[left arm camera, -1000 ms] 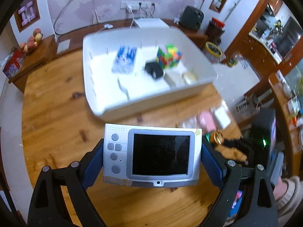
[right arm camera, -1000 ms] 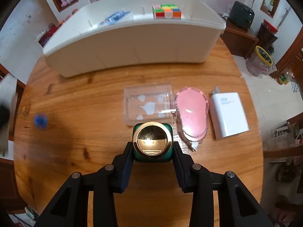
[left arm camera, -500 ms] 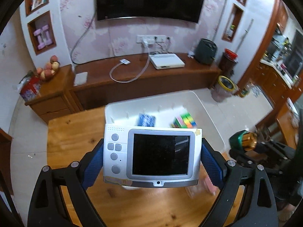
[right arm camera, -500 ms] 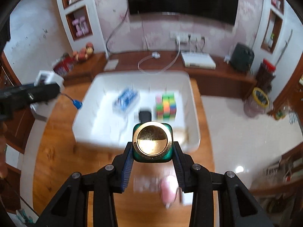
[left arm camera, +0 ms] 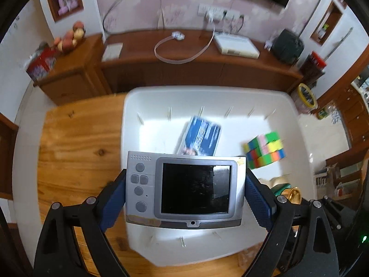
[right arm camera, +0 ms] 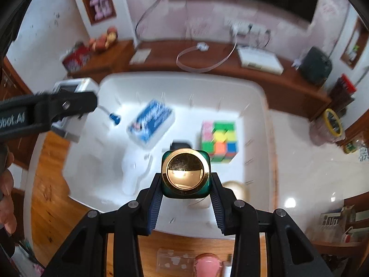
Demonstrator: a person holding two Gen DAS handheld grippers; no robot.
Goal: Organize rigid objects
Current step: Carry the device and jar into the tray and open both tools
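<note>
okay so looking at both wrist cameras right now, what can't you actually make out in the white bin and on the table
- Black object in the white bin: right wrist view, mostly behind the green gold-capped bottle held by the right gripper.
- Beige object: half hidden by a finger; blurred.
- Blue box: print smeared in both views; its near end sits behind the silver camera held by the left gripper.
- Pink item and clear case on the table: cut off by the right view's bottom edge.

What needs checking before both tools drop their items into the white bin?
1. Left tool clamped on silver handheld device: ok.
2. Right tool clamped on green bottle with gold cap: ok.
3. Both tools over white bin: ok.
4. Bare bin floor under the device: cannot tell, device hides it.
5. Bottle clear of colour cube and black item: cannot tell, they look close.
6. Blue box out of the way: ok.
</note>
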